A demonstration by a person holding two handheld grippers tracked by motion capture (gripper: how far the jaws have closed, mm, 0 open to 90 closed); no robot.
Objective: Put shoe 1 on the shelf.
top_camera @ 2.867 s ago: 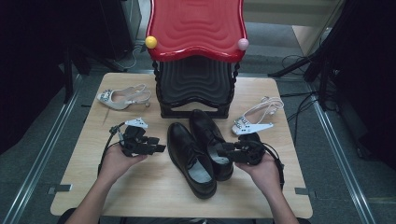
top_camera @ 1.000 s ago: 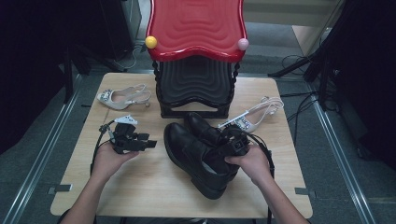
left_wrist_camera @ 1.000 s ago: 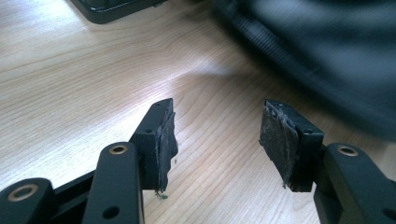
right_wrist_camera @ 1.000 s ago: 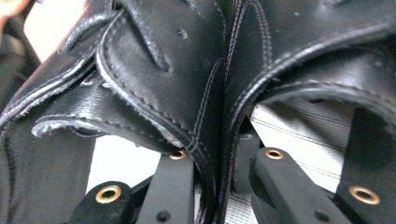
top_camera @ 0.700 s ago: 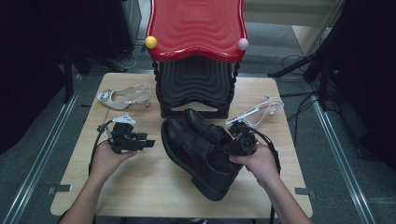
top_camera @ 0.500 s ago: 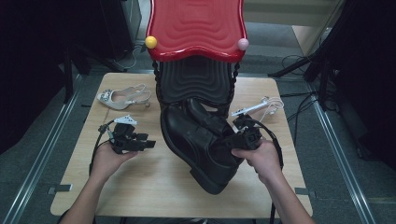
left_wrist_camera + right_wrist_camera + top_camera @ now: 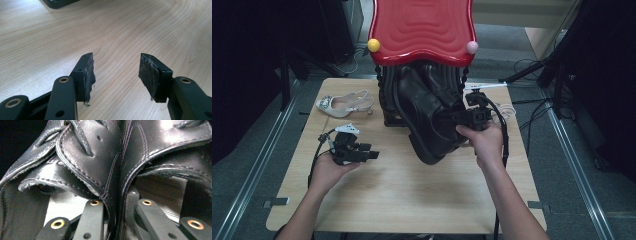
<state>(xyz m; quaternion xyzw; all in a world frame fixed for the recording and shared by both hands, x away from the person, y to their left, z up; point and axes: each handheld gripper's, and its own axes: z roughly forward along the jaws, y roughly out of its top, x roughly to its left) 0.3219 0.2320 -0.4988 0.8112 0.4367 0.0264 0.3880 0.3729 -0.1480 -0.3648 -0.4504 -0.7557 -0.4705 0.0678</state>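
A pair of black leather lace-up shoes (image 7: 427, 115) hangs in the air, toes down, in front of the black shoe rack (image 7: 387, 102) under its red wavy top (image 7: 422, 27). My right gripper (image 7: 464, 116) is shut on the two shoes' inner side walls, pinched together. In the right gripper view the jaws clamp both collars of the black shoes (image 7: 100, 157), with the right gripper (image 7: 117, 211) tips hidden inside. My left gripper (image 7: 368, 154) rests low over the table's left part, open. In the left gripper view the left gripper (image 7: 116, 72) holds nothing above bare wood.
A silver heeled sandal (image 7: 344, 102) lies at the back left of the wooden table (image 7: 412, 200). Another pale sandal (image 7: 507, 107) lies at the back right, mostly behind my right hand. A yellow ball (image 7: 373, 45) and a pink ball (image 7: 472, 47) sit on the red top's corners.
The right gripper closed on both black shoes and lifted them off the table, up and back toward the rack. The left gripper slid slightly left and stayed open.
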